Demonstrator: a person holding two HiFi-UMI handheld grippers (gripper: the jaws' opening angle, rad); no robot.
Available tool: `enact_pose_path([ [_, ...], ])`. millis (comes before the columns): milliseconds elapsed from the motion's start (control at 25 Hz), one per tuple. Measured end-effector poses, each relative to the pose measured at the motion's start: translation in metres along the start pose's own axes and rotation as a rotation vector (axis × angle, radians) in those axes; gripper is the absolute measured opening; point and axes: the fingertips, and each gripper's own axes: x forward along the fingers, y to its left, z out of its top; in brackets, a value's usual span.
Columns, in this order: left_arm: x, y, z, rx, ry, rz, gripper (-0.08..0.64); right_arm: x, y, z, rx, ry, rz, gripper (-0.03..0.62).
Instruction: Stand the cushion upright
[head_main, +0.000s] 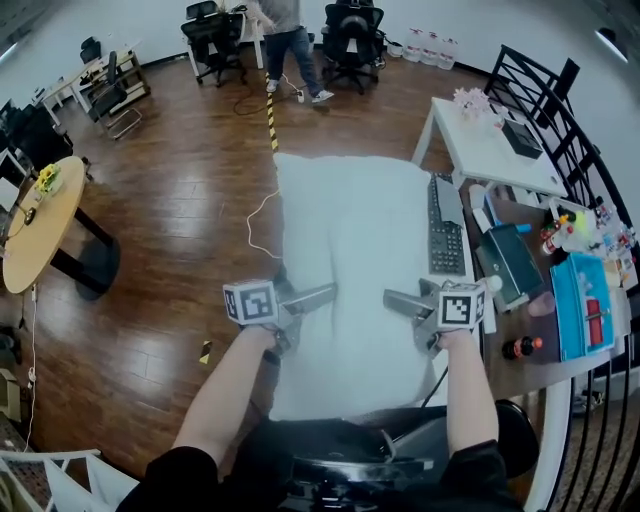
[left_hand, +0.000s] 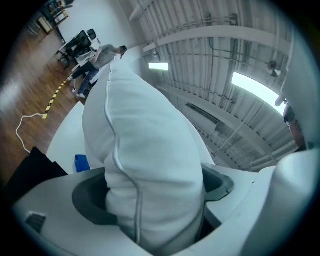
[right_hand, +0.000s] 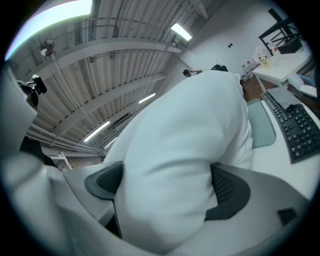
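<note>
A big white cushion (head_main: 355, 250) fills the middle of the head view, stretching away from the person over a white worktop (right_hand: 272, 167). Whether its far end rests there cannot be told. In both gripper views it bulges up against the ceiling. A dark keyboard (head_main: 445, 235) lies on that worktop just beside the cushion's right edge. Further right, on a brown worktop (head_main: 520, 378), a blue tray (head_main: 580, 330) holds something with a red patch; the rest of its contents are too small to tell. The left claw (left_hand: 155, 187) is clamped on the cushion's left edge, with the piped seam running down between its pads. The right claw (right_hand: 165, 185) is clamped on the right edge, fabric squeezed between its dark pads. A small dark bottle (head_main: 522, 348) lies near the tray
</note>
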Motion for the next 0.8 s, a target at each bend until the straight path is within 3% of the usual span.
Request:
enact_pose_path([
  [280,-0.033,-0.076,0.014,0.204,-0.026,-0.073,0.471,-0.017,0.071,-0.001,-0.099,-0.109,0.043,0.5],
  [560,-0.06,-0.138,0.036,0.361,-0.042,-0.193,0.471,-0.027,0.131,0.015,-0.245,-0.207,-0.023,0.5],
  [800,-0.091,-0.167,0.059,0.496,-0.05,-0.279,0.477,-0.017,0.173,0.026,-0.351,-0.31,-0.062,0.5],
])
